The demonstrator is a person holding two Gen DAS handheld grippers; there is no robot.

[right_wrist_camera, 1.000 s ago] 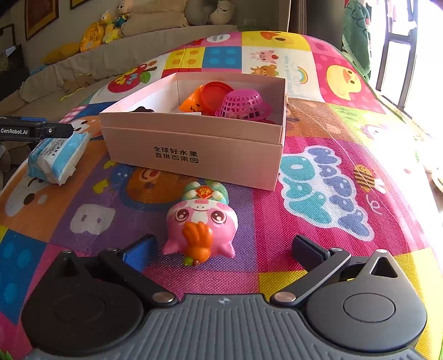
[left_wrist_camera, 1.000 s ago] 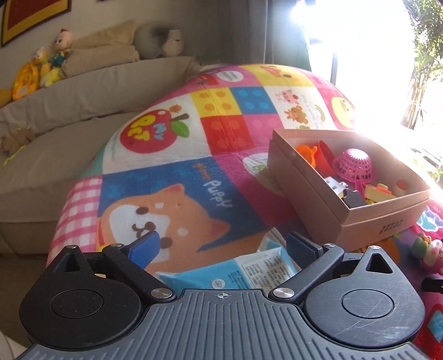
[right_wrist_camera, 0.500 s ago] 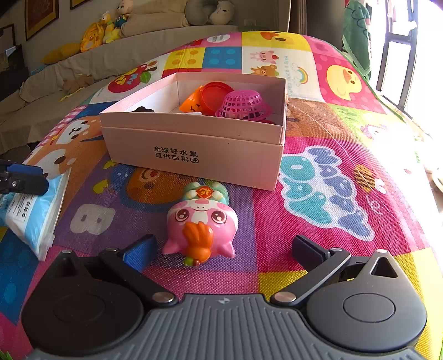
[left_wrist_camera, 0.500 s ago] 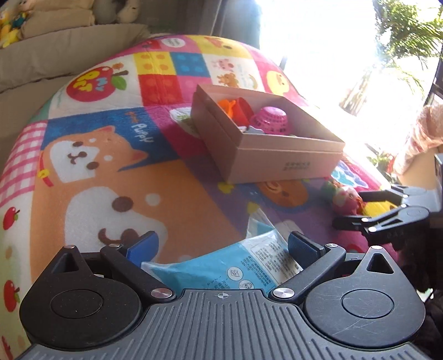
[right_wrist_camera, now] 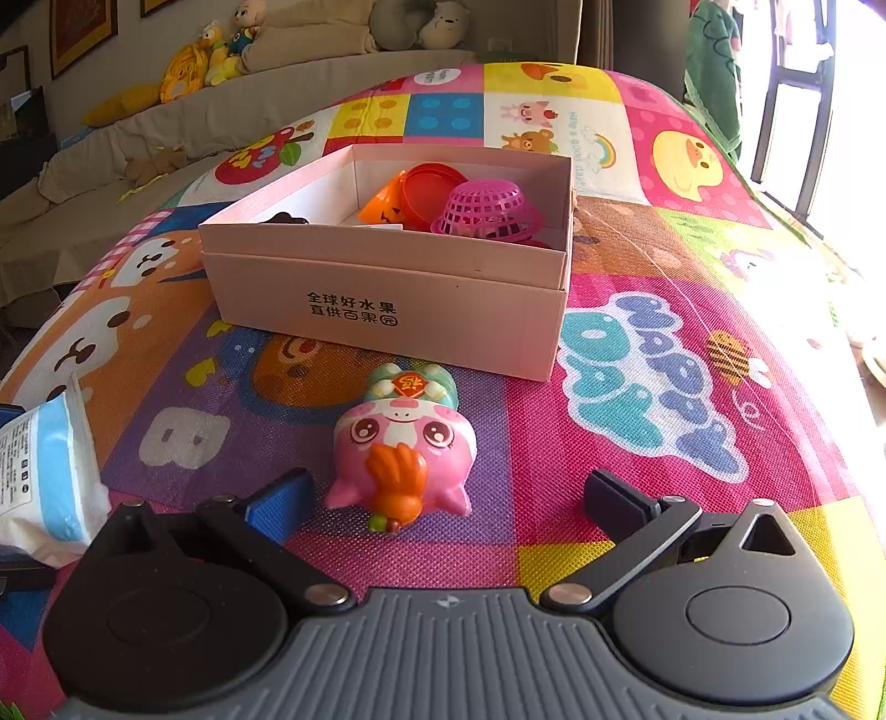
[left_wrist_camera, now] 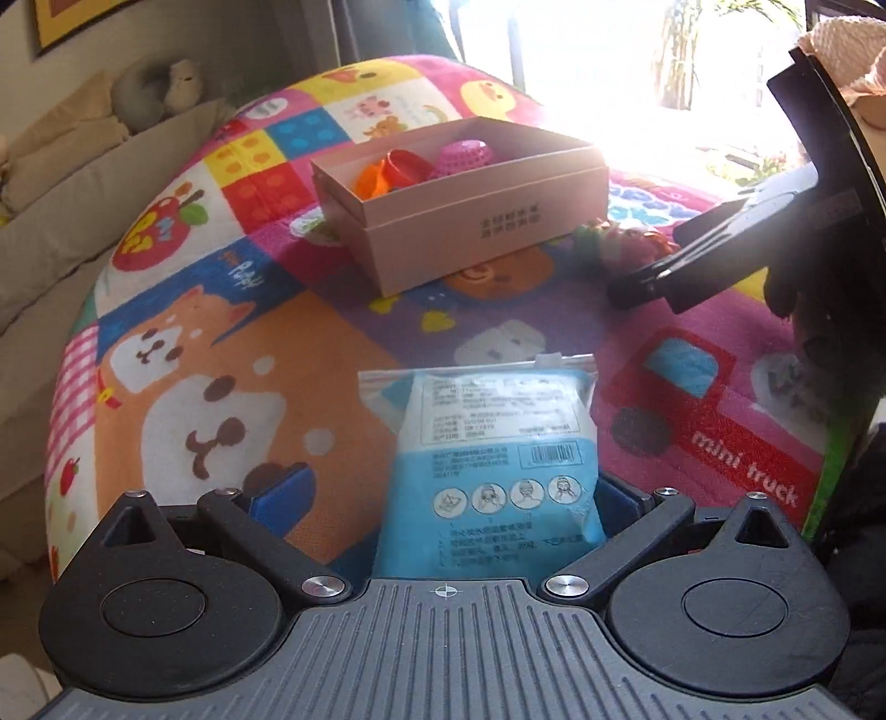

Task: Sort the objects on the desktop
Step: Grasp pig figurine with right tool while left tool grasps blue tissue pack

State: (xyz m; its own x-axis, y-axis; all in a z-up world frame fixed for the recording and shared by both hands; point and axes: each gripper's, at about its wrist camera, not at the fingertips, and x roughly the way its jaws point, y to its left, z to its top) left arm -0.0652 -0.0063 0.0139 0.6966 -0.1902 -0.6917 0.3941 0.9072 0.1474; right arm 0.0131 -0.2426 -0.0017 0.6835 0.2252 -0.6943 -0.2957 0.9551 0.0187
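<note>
A blue tissue pack (left_wrist_camera: 493, 459) is being framed by the wide-open left gripper (left_wrist_camera: 448, 498), while a pink pig toy (right_wrist_camera: 401, 448) is being framed by the open right gripper (right_wrist_camera: 443, 493) near the box (right_wrist_camera: 387, 310).

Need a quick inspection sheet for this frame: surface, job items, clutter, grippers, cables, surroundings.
Surface: colourful cartoon play mat, patchwork prints.
Job's things: pink cardboard box, open, already holding an orange toy, a red lid and a pink mesh basket; pink pig toy lying on the mat in front of the box; blue wipes pack lying on the mat.
Clutter: nothing seen beyond these.
Grippers: left gripper open, wipes pack between the fingers, against the right one, gap at the left one; right gripper open, pig toy between its fingers, not clamped.
Cables: nothing seen.
Surroundings: beige sofa with plush toys, bright window.
</note>
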